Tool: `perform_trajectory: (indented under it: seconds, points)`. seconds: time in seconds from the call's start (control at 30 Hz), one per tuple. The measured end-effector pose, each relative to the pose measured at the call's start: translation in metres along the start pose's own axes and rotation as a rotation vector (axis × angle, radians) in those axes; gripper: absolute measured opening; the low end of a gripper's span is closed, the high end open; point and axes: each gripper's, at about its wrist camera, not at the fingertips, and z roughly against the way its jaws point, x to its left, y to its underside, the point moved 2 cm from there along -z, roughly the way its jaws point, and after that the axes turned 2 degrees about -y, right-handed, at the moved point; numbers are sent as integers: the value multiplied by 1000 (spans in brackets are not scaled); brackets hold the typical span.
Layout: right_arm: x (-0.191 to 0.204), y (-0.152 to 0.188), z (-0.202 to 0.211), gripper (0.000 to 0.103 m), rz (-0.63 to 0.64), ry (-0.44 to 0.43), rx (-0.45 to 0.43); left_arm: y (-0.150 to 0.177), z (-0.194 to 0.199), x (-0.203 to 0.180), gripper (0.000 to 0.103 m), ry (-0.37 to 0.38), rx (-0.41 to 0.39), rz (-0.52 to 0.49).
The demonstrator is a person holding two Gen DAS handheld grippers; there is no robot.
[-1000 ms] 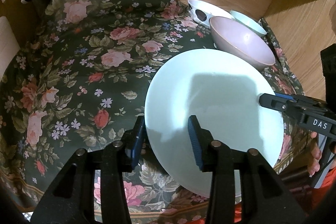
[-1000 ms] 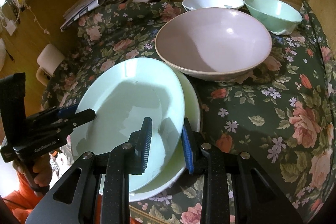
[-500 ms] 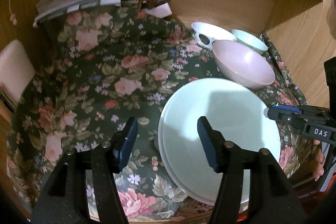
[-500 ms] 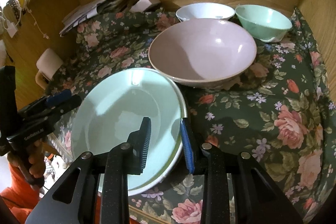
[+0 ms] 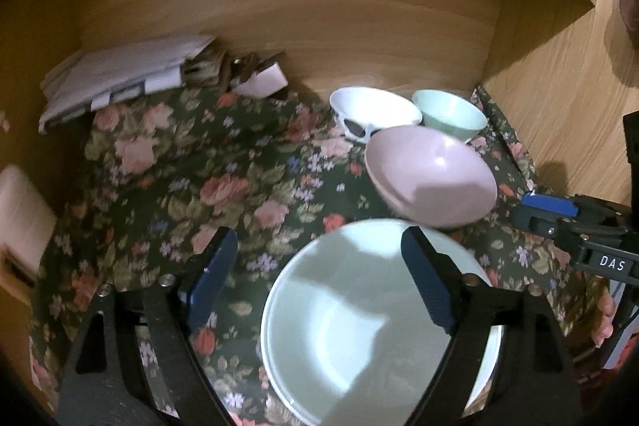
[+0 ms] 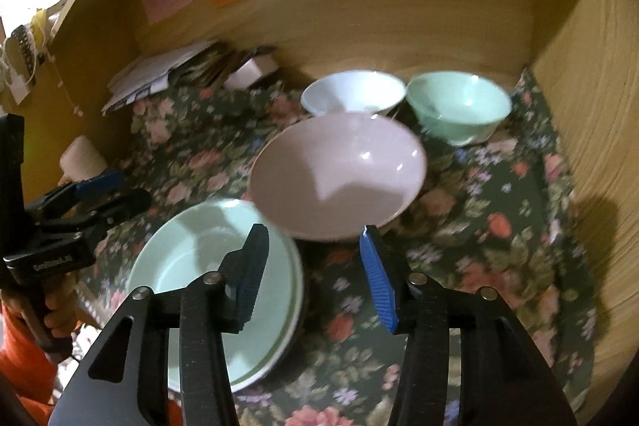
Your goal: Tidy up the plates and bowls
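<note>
Left wrist view:
- My left gripper [image 5: 319, 282] has its jaws spread wide. They have just been opening, and they grip nothing.
- The pale green plate [image 5: 359, 330] lies below the jaws on the flowered cloth [image 5: 191, 186], at the near edge. The right finger stands over the plate's inner face; the left finger stands over bare cloth beside it.
- A second rim shows under the plate on its right side, so it sits stacked on another plate. I cannot tell that lower plate's colour here.
- The pink bowl [image 5: 431, 174] stands just behind the plate, its near edge overlapping the plate's far rim in the picture. I cannot tell whether they touch.
- The white bowl [image 5: 375, 110] and the green bowl [image 5: 451, 114] stand side by side against the wooden back wall [image 5: 359, 38].
- My right gripper [image 5: 559, 222] enters from the right edge, clear of the plate.

Right wrist view:
- My right gripper [image 6: 313, 274] stands partly open. Its jaws have just been opening, with nothing between the pads.
- The left finger hangs over the plate [image 6: 191, 266]; the right finger hangs over the cloth [image 6: 499, 226].
- The lower plate's rim [image 6: 279, 354] shows a white edge with a green line.
- The pink bowl [image 6: 339, 170] is upright just beyond the fingertips.
- The white bowl [image 6: 351, 94] and green bowl [image 6: 459, 106] stand behind it.
- My left gripper [image 6: 112, 194] is at the left edge, held by a hand [image 6: 56, 314].
</note>
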Motion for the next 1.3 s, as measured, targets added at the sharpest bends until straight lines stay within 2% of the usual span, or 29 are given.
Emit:
perform_trajectory:
  seconds: [0.1, 0.17, 0.2, 0.4, 0.7, 1.07, 1.3]
  points:
    - [-10, -6, -1, 47, -21, 13, -12, -11, -4, -6, 84, 9, -13, -10]
    - [-19, -9, -2, 58, -41, 25, -28, -18, -7, -11, 84, 20, -15, -17]
    - [-23, -12, -2, 59, -50, 30, -37, -21, -11, -14, 84, 22, -16, -22]
    - [-39, -20, -15, 59, -66, 62, -37, -33, -33, -26, 84, 33, 8, -41]
    - [-58, -26, -48, 59, -102, 50, -2, -40, -83, -40, 84, 64, 105, -54]
    - [-65, -23, -74, 59, -139, 15, 45, -38, -130, -42, 59, 94, 228, -29]
    - [-65, -23, -79, 44, -150, 0, 59, -39, -140, -52, 45, 133, 271, -46]
